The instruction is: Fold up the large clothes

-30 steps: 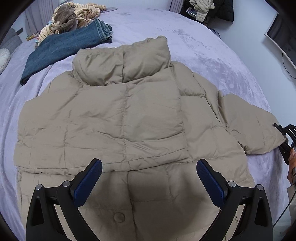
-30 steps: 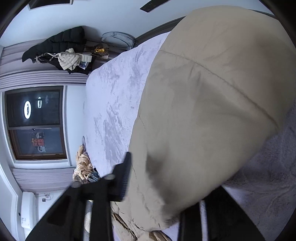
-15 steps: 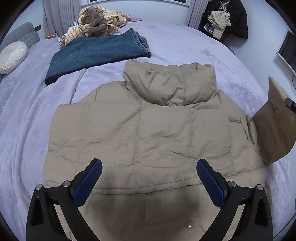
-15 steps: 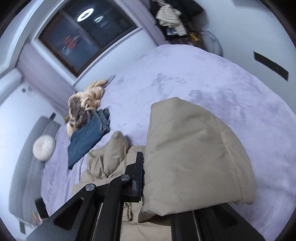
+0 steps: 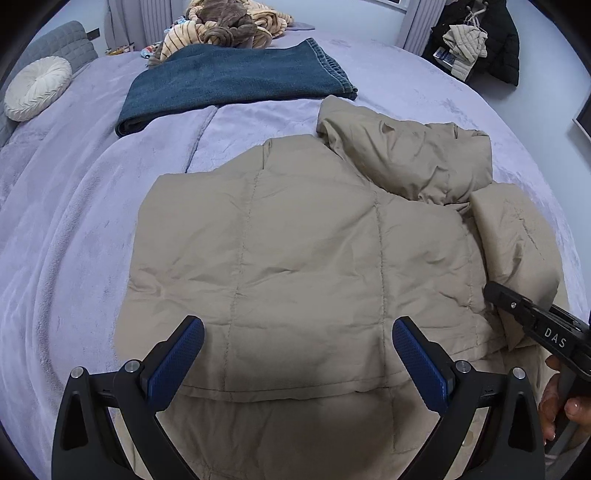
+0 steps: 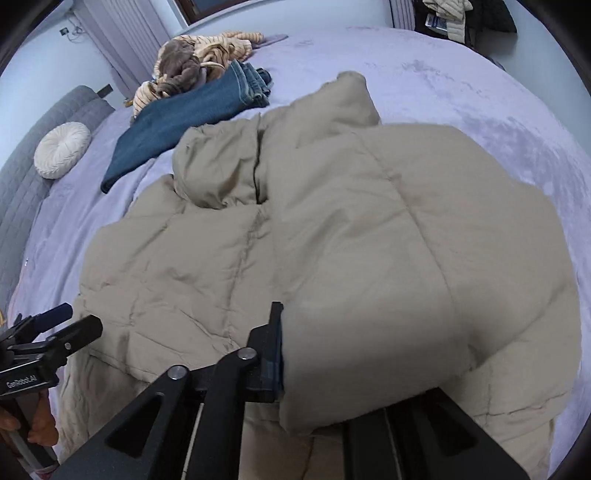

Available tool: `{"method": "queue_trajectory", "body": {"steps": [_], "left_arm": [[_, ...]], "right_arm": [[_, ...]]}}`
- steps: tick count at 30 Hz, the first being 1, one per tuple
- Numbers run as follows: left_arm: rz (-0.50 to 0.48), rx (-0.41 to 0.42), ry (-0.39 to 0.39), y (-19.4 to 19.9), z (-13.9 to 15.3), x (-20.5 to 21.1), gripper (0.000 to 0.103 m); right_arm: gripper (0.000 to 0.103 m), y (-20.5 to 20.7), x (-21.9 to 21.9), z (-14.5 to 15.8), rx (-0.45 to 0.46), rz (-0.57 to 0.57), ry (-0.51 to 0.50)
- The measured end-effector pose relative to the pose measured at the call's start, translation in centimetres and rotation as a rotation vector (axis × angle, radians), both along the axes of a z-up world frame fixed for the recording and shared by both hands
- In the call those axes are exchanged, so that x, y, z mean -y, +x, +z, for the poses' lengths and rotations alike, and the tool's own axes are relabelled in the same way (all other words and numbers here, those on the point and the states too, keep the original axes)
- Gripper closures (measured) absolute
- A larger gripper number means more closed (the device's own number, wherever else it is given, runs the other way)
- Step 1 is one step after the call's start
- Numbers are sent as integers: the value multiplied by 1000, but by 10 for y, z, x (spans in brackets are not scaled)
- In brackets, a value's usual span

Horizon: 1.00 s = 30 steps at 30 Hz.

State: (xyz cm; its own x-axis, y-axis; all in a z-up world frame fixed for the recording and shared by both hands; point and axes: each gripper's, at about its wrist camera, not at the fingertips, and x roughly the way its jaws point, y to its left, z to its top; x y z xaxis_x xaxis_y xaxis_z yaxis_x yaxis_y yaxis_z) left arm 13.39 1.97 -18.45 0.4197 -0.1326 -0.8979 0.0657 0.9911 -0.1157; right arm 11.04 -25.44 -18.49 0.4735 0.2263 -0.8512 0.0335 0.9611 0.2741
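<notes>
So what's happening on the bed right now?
A person is folding a tan puffer jacket laid on the purple bed. The right tongs grip one sleeve, laid across the jacket's body. The left tongs hover open over the hem, holding nothing. Folded jeans lie behind.

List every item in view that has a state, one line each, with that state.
puffer jacket: spread flat on the bed, one sleeve folded in, collar rumpled
right sleeve: lifted over the jacket body, clamped
right gripper: shut on the sleeve
left gripper: open, holds nothing, above the hem
jeans: folded, flat
striped blanket: bunched in a heap
round cushion: leaning on the headboard
</notes>
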Motion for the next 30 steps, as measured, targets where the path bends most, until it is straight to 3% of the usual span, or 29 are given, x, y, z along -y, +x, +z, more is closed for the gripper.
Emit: {"method": "queue_trajectory", "body": {"steps": [1,3,8,12,14,16,18,24,29,30], "left_arm": [[-2,-1,-9,1,-1,1,1],[-5,0,-26,3,1,4,1],[-19,10,-75,12,7,6,1],[-34,11,-136,19,11,2,1],[-50,0,-180,21,11,-2,1],[-54,-8,-224,23,11,-9,1],[-56,-6,-266,23,12,-17,1],[-6,-20,-476,23,14,-51,1],[10,-46,-680,27,15,-68,1],[-7,-63,-724,29,14,-67,1]], "right_arm": [[50,0,2,1,-17,-1,32],[30,-7,11,10,-24,-22,101],[29,-35,65,35,9,-209,251],[30,-33,118,25,0,-411,438],[41,-27,132,20,16,-471,540],[89,-15,130,21,20,-472,577],[93,-1,113,35,54,-410,523],[94,25,-10,79,135,25,244],[89,19,-95,52,56,240,75],[78,18,-103,44,29,259,58]]}}
